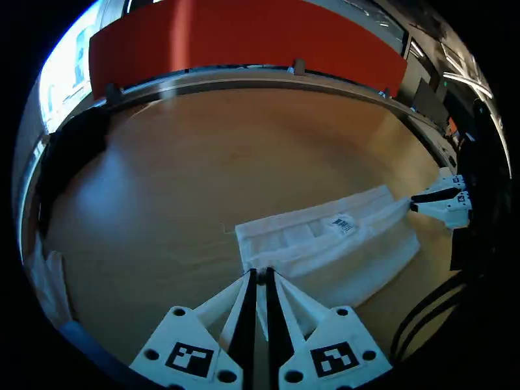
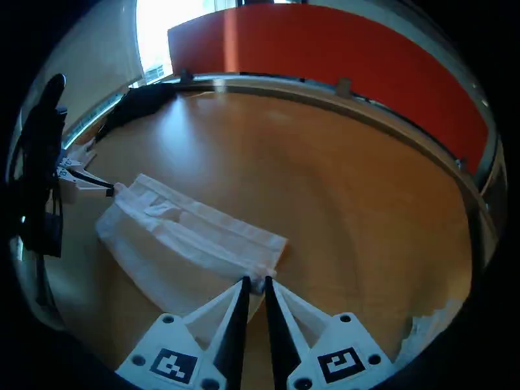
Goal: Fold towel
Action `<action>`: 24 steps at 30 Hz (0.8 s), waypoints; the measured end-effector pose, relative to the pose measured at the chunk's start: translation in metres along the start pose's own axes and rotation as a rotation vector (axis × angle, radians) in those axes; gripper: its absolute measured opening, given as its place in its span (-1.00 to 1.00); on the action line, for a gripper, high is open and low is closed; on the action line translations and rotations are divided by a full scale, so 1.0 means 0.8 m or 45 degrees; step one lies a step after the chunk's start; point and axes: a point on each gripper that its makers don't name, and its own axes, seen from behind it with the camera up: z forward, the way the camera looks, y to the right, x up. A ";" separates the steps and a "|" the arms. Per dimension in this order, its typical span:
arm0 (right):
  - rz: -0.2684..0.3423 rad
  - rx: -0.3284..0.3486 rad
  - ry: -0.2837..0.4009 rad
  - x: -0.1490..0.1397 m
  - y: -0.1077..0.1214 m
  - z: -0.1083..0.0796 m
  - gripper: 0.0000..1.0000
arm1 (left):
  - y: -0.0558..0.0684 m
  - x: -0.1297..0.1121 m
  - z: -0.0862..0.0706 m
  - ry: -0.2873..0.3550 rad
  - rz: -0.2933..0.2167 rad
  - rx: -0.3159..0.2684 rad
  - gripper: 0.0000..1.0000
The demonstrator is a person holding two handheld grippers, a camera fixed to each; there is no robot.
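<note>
The towel (image 1: 325,247), white and already doubled into a long strip, is seen lying flat on the wooden desk (image 1: 227,149), in its nearer half and well apart from the far edge, where a red partition (image 1: 260,32) stands. A label (image 1: 342,224) is turned upward near the middle of the strip.

The left tongs (image 1: 260,276) are pressed together on a corner at one short end, with white cloth caught between the fingertips. The right tongs (image 2: 257,281) are likewise pinched on a corner at the opposite short end. The long axis of the towel therefore runs from one pair of tongs to the other, roughly along the near edge of the desk, and the short ends point at the two tongs.

The step in hand is judged to be the next fold, made with both ends gripped. It would be done well if both pinches were kept firm through all layers, since a doubled cloth can shed its lower ply. The two ends should be raised together and evenly, with the strip kept lightly taut so that no sag or twist forms. The held edge should then be carried over and laid down square on the opposite edge, corners matched before anything is released. Dragging across the desk should be avoided, as the layers beneath could be skewed.
</note>
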 end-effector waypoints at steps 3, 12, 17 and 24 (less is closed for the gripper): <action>0.009 -0.011 -0.003 0.000 0.002 0.004 -0.62 | -0.004 0.003 0.006 0.004 -0.006 0.017 -0.78; 0.035 -0.058 0.004 0.006 0.016 0.010 -0.39 | -0.017 0.012 0.015 0.017 -0.014 0.060 -0.60; 0.032 -0.074 0.008 0.009 0.022 0.012 -0.31 | -0.022 0.013 0.020 0.011 -0.009 0.085 -0.41; 0.027 -0.101 0.008 0.014 0.029 0.015 -0.19 | -0.033 0.017 0.021 0.011 0.007 0.128 0.21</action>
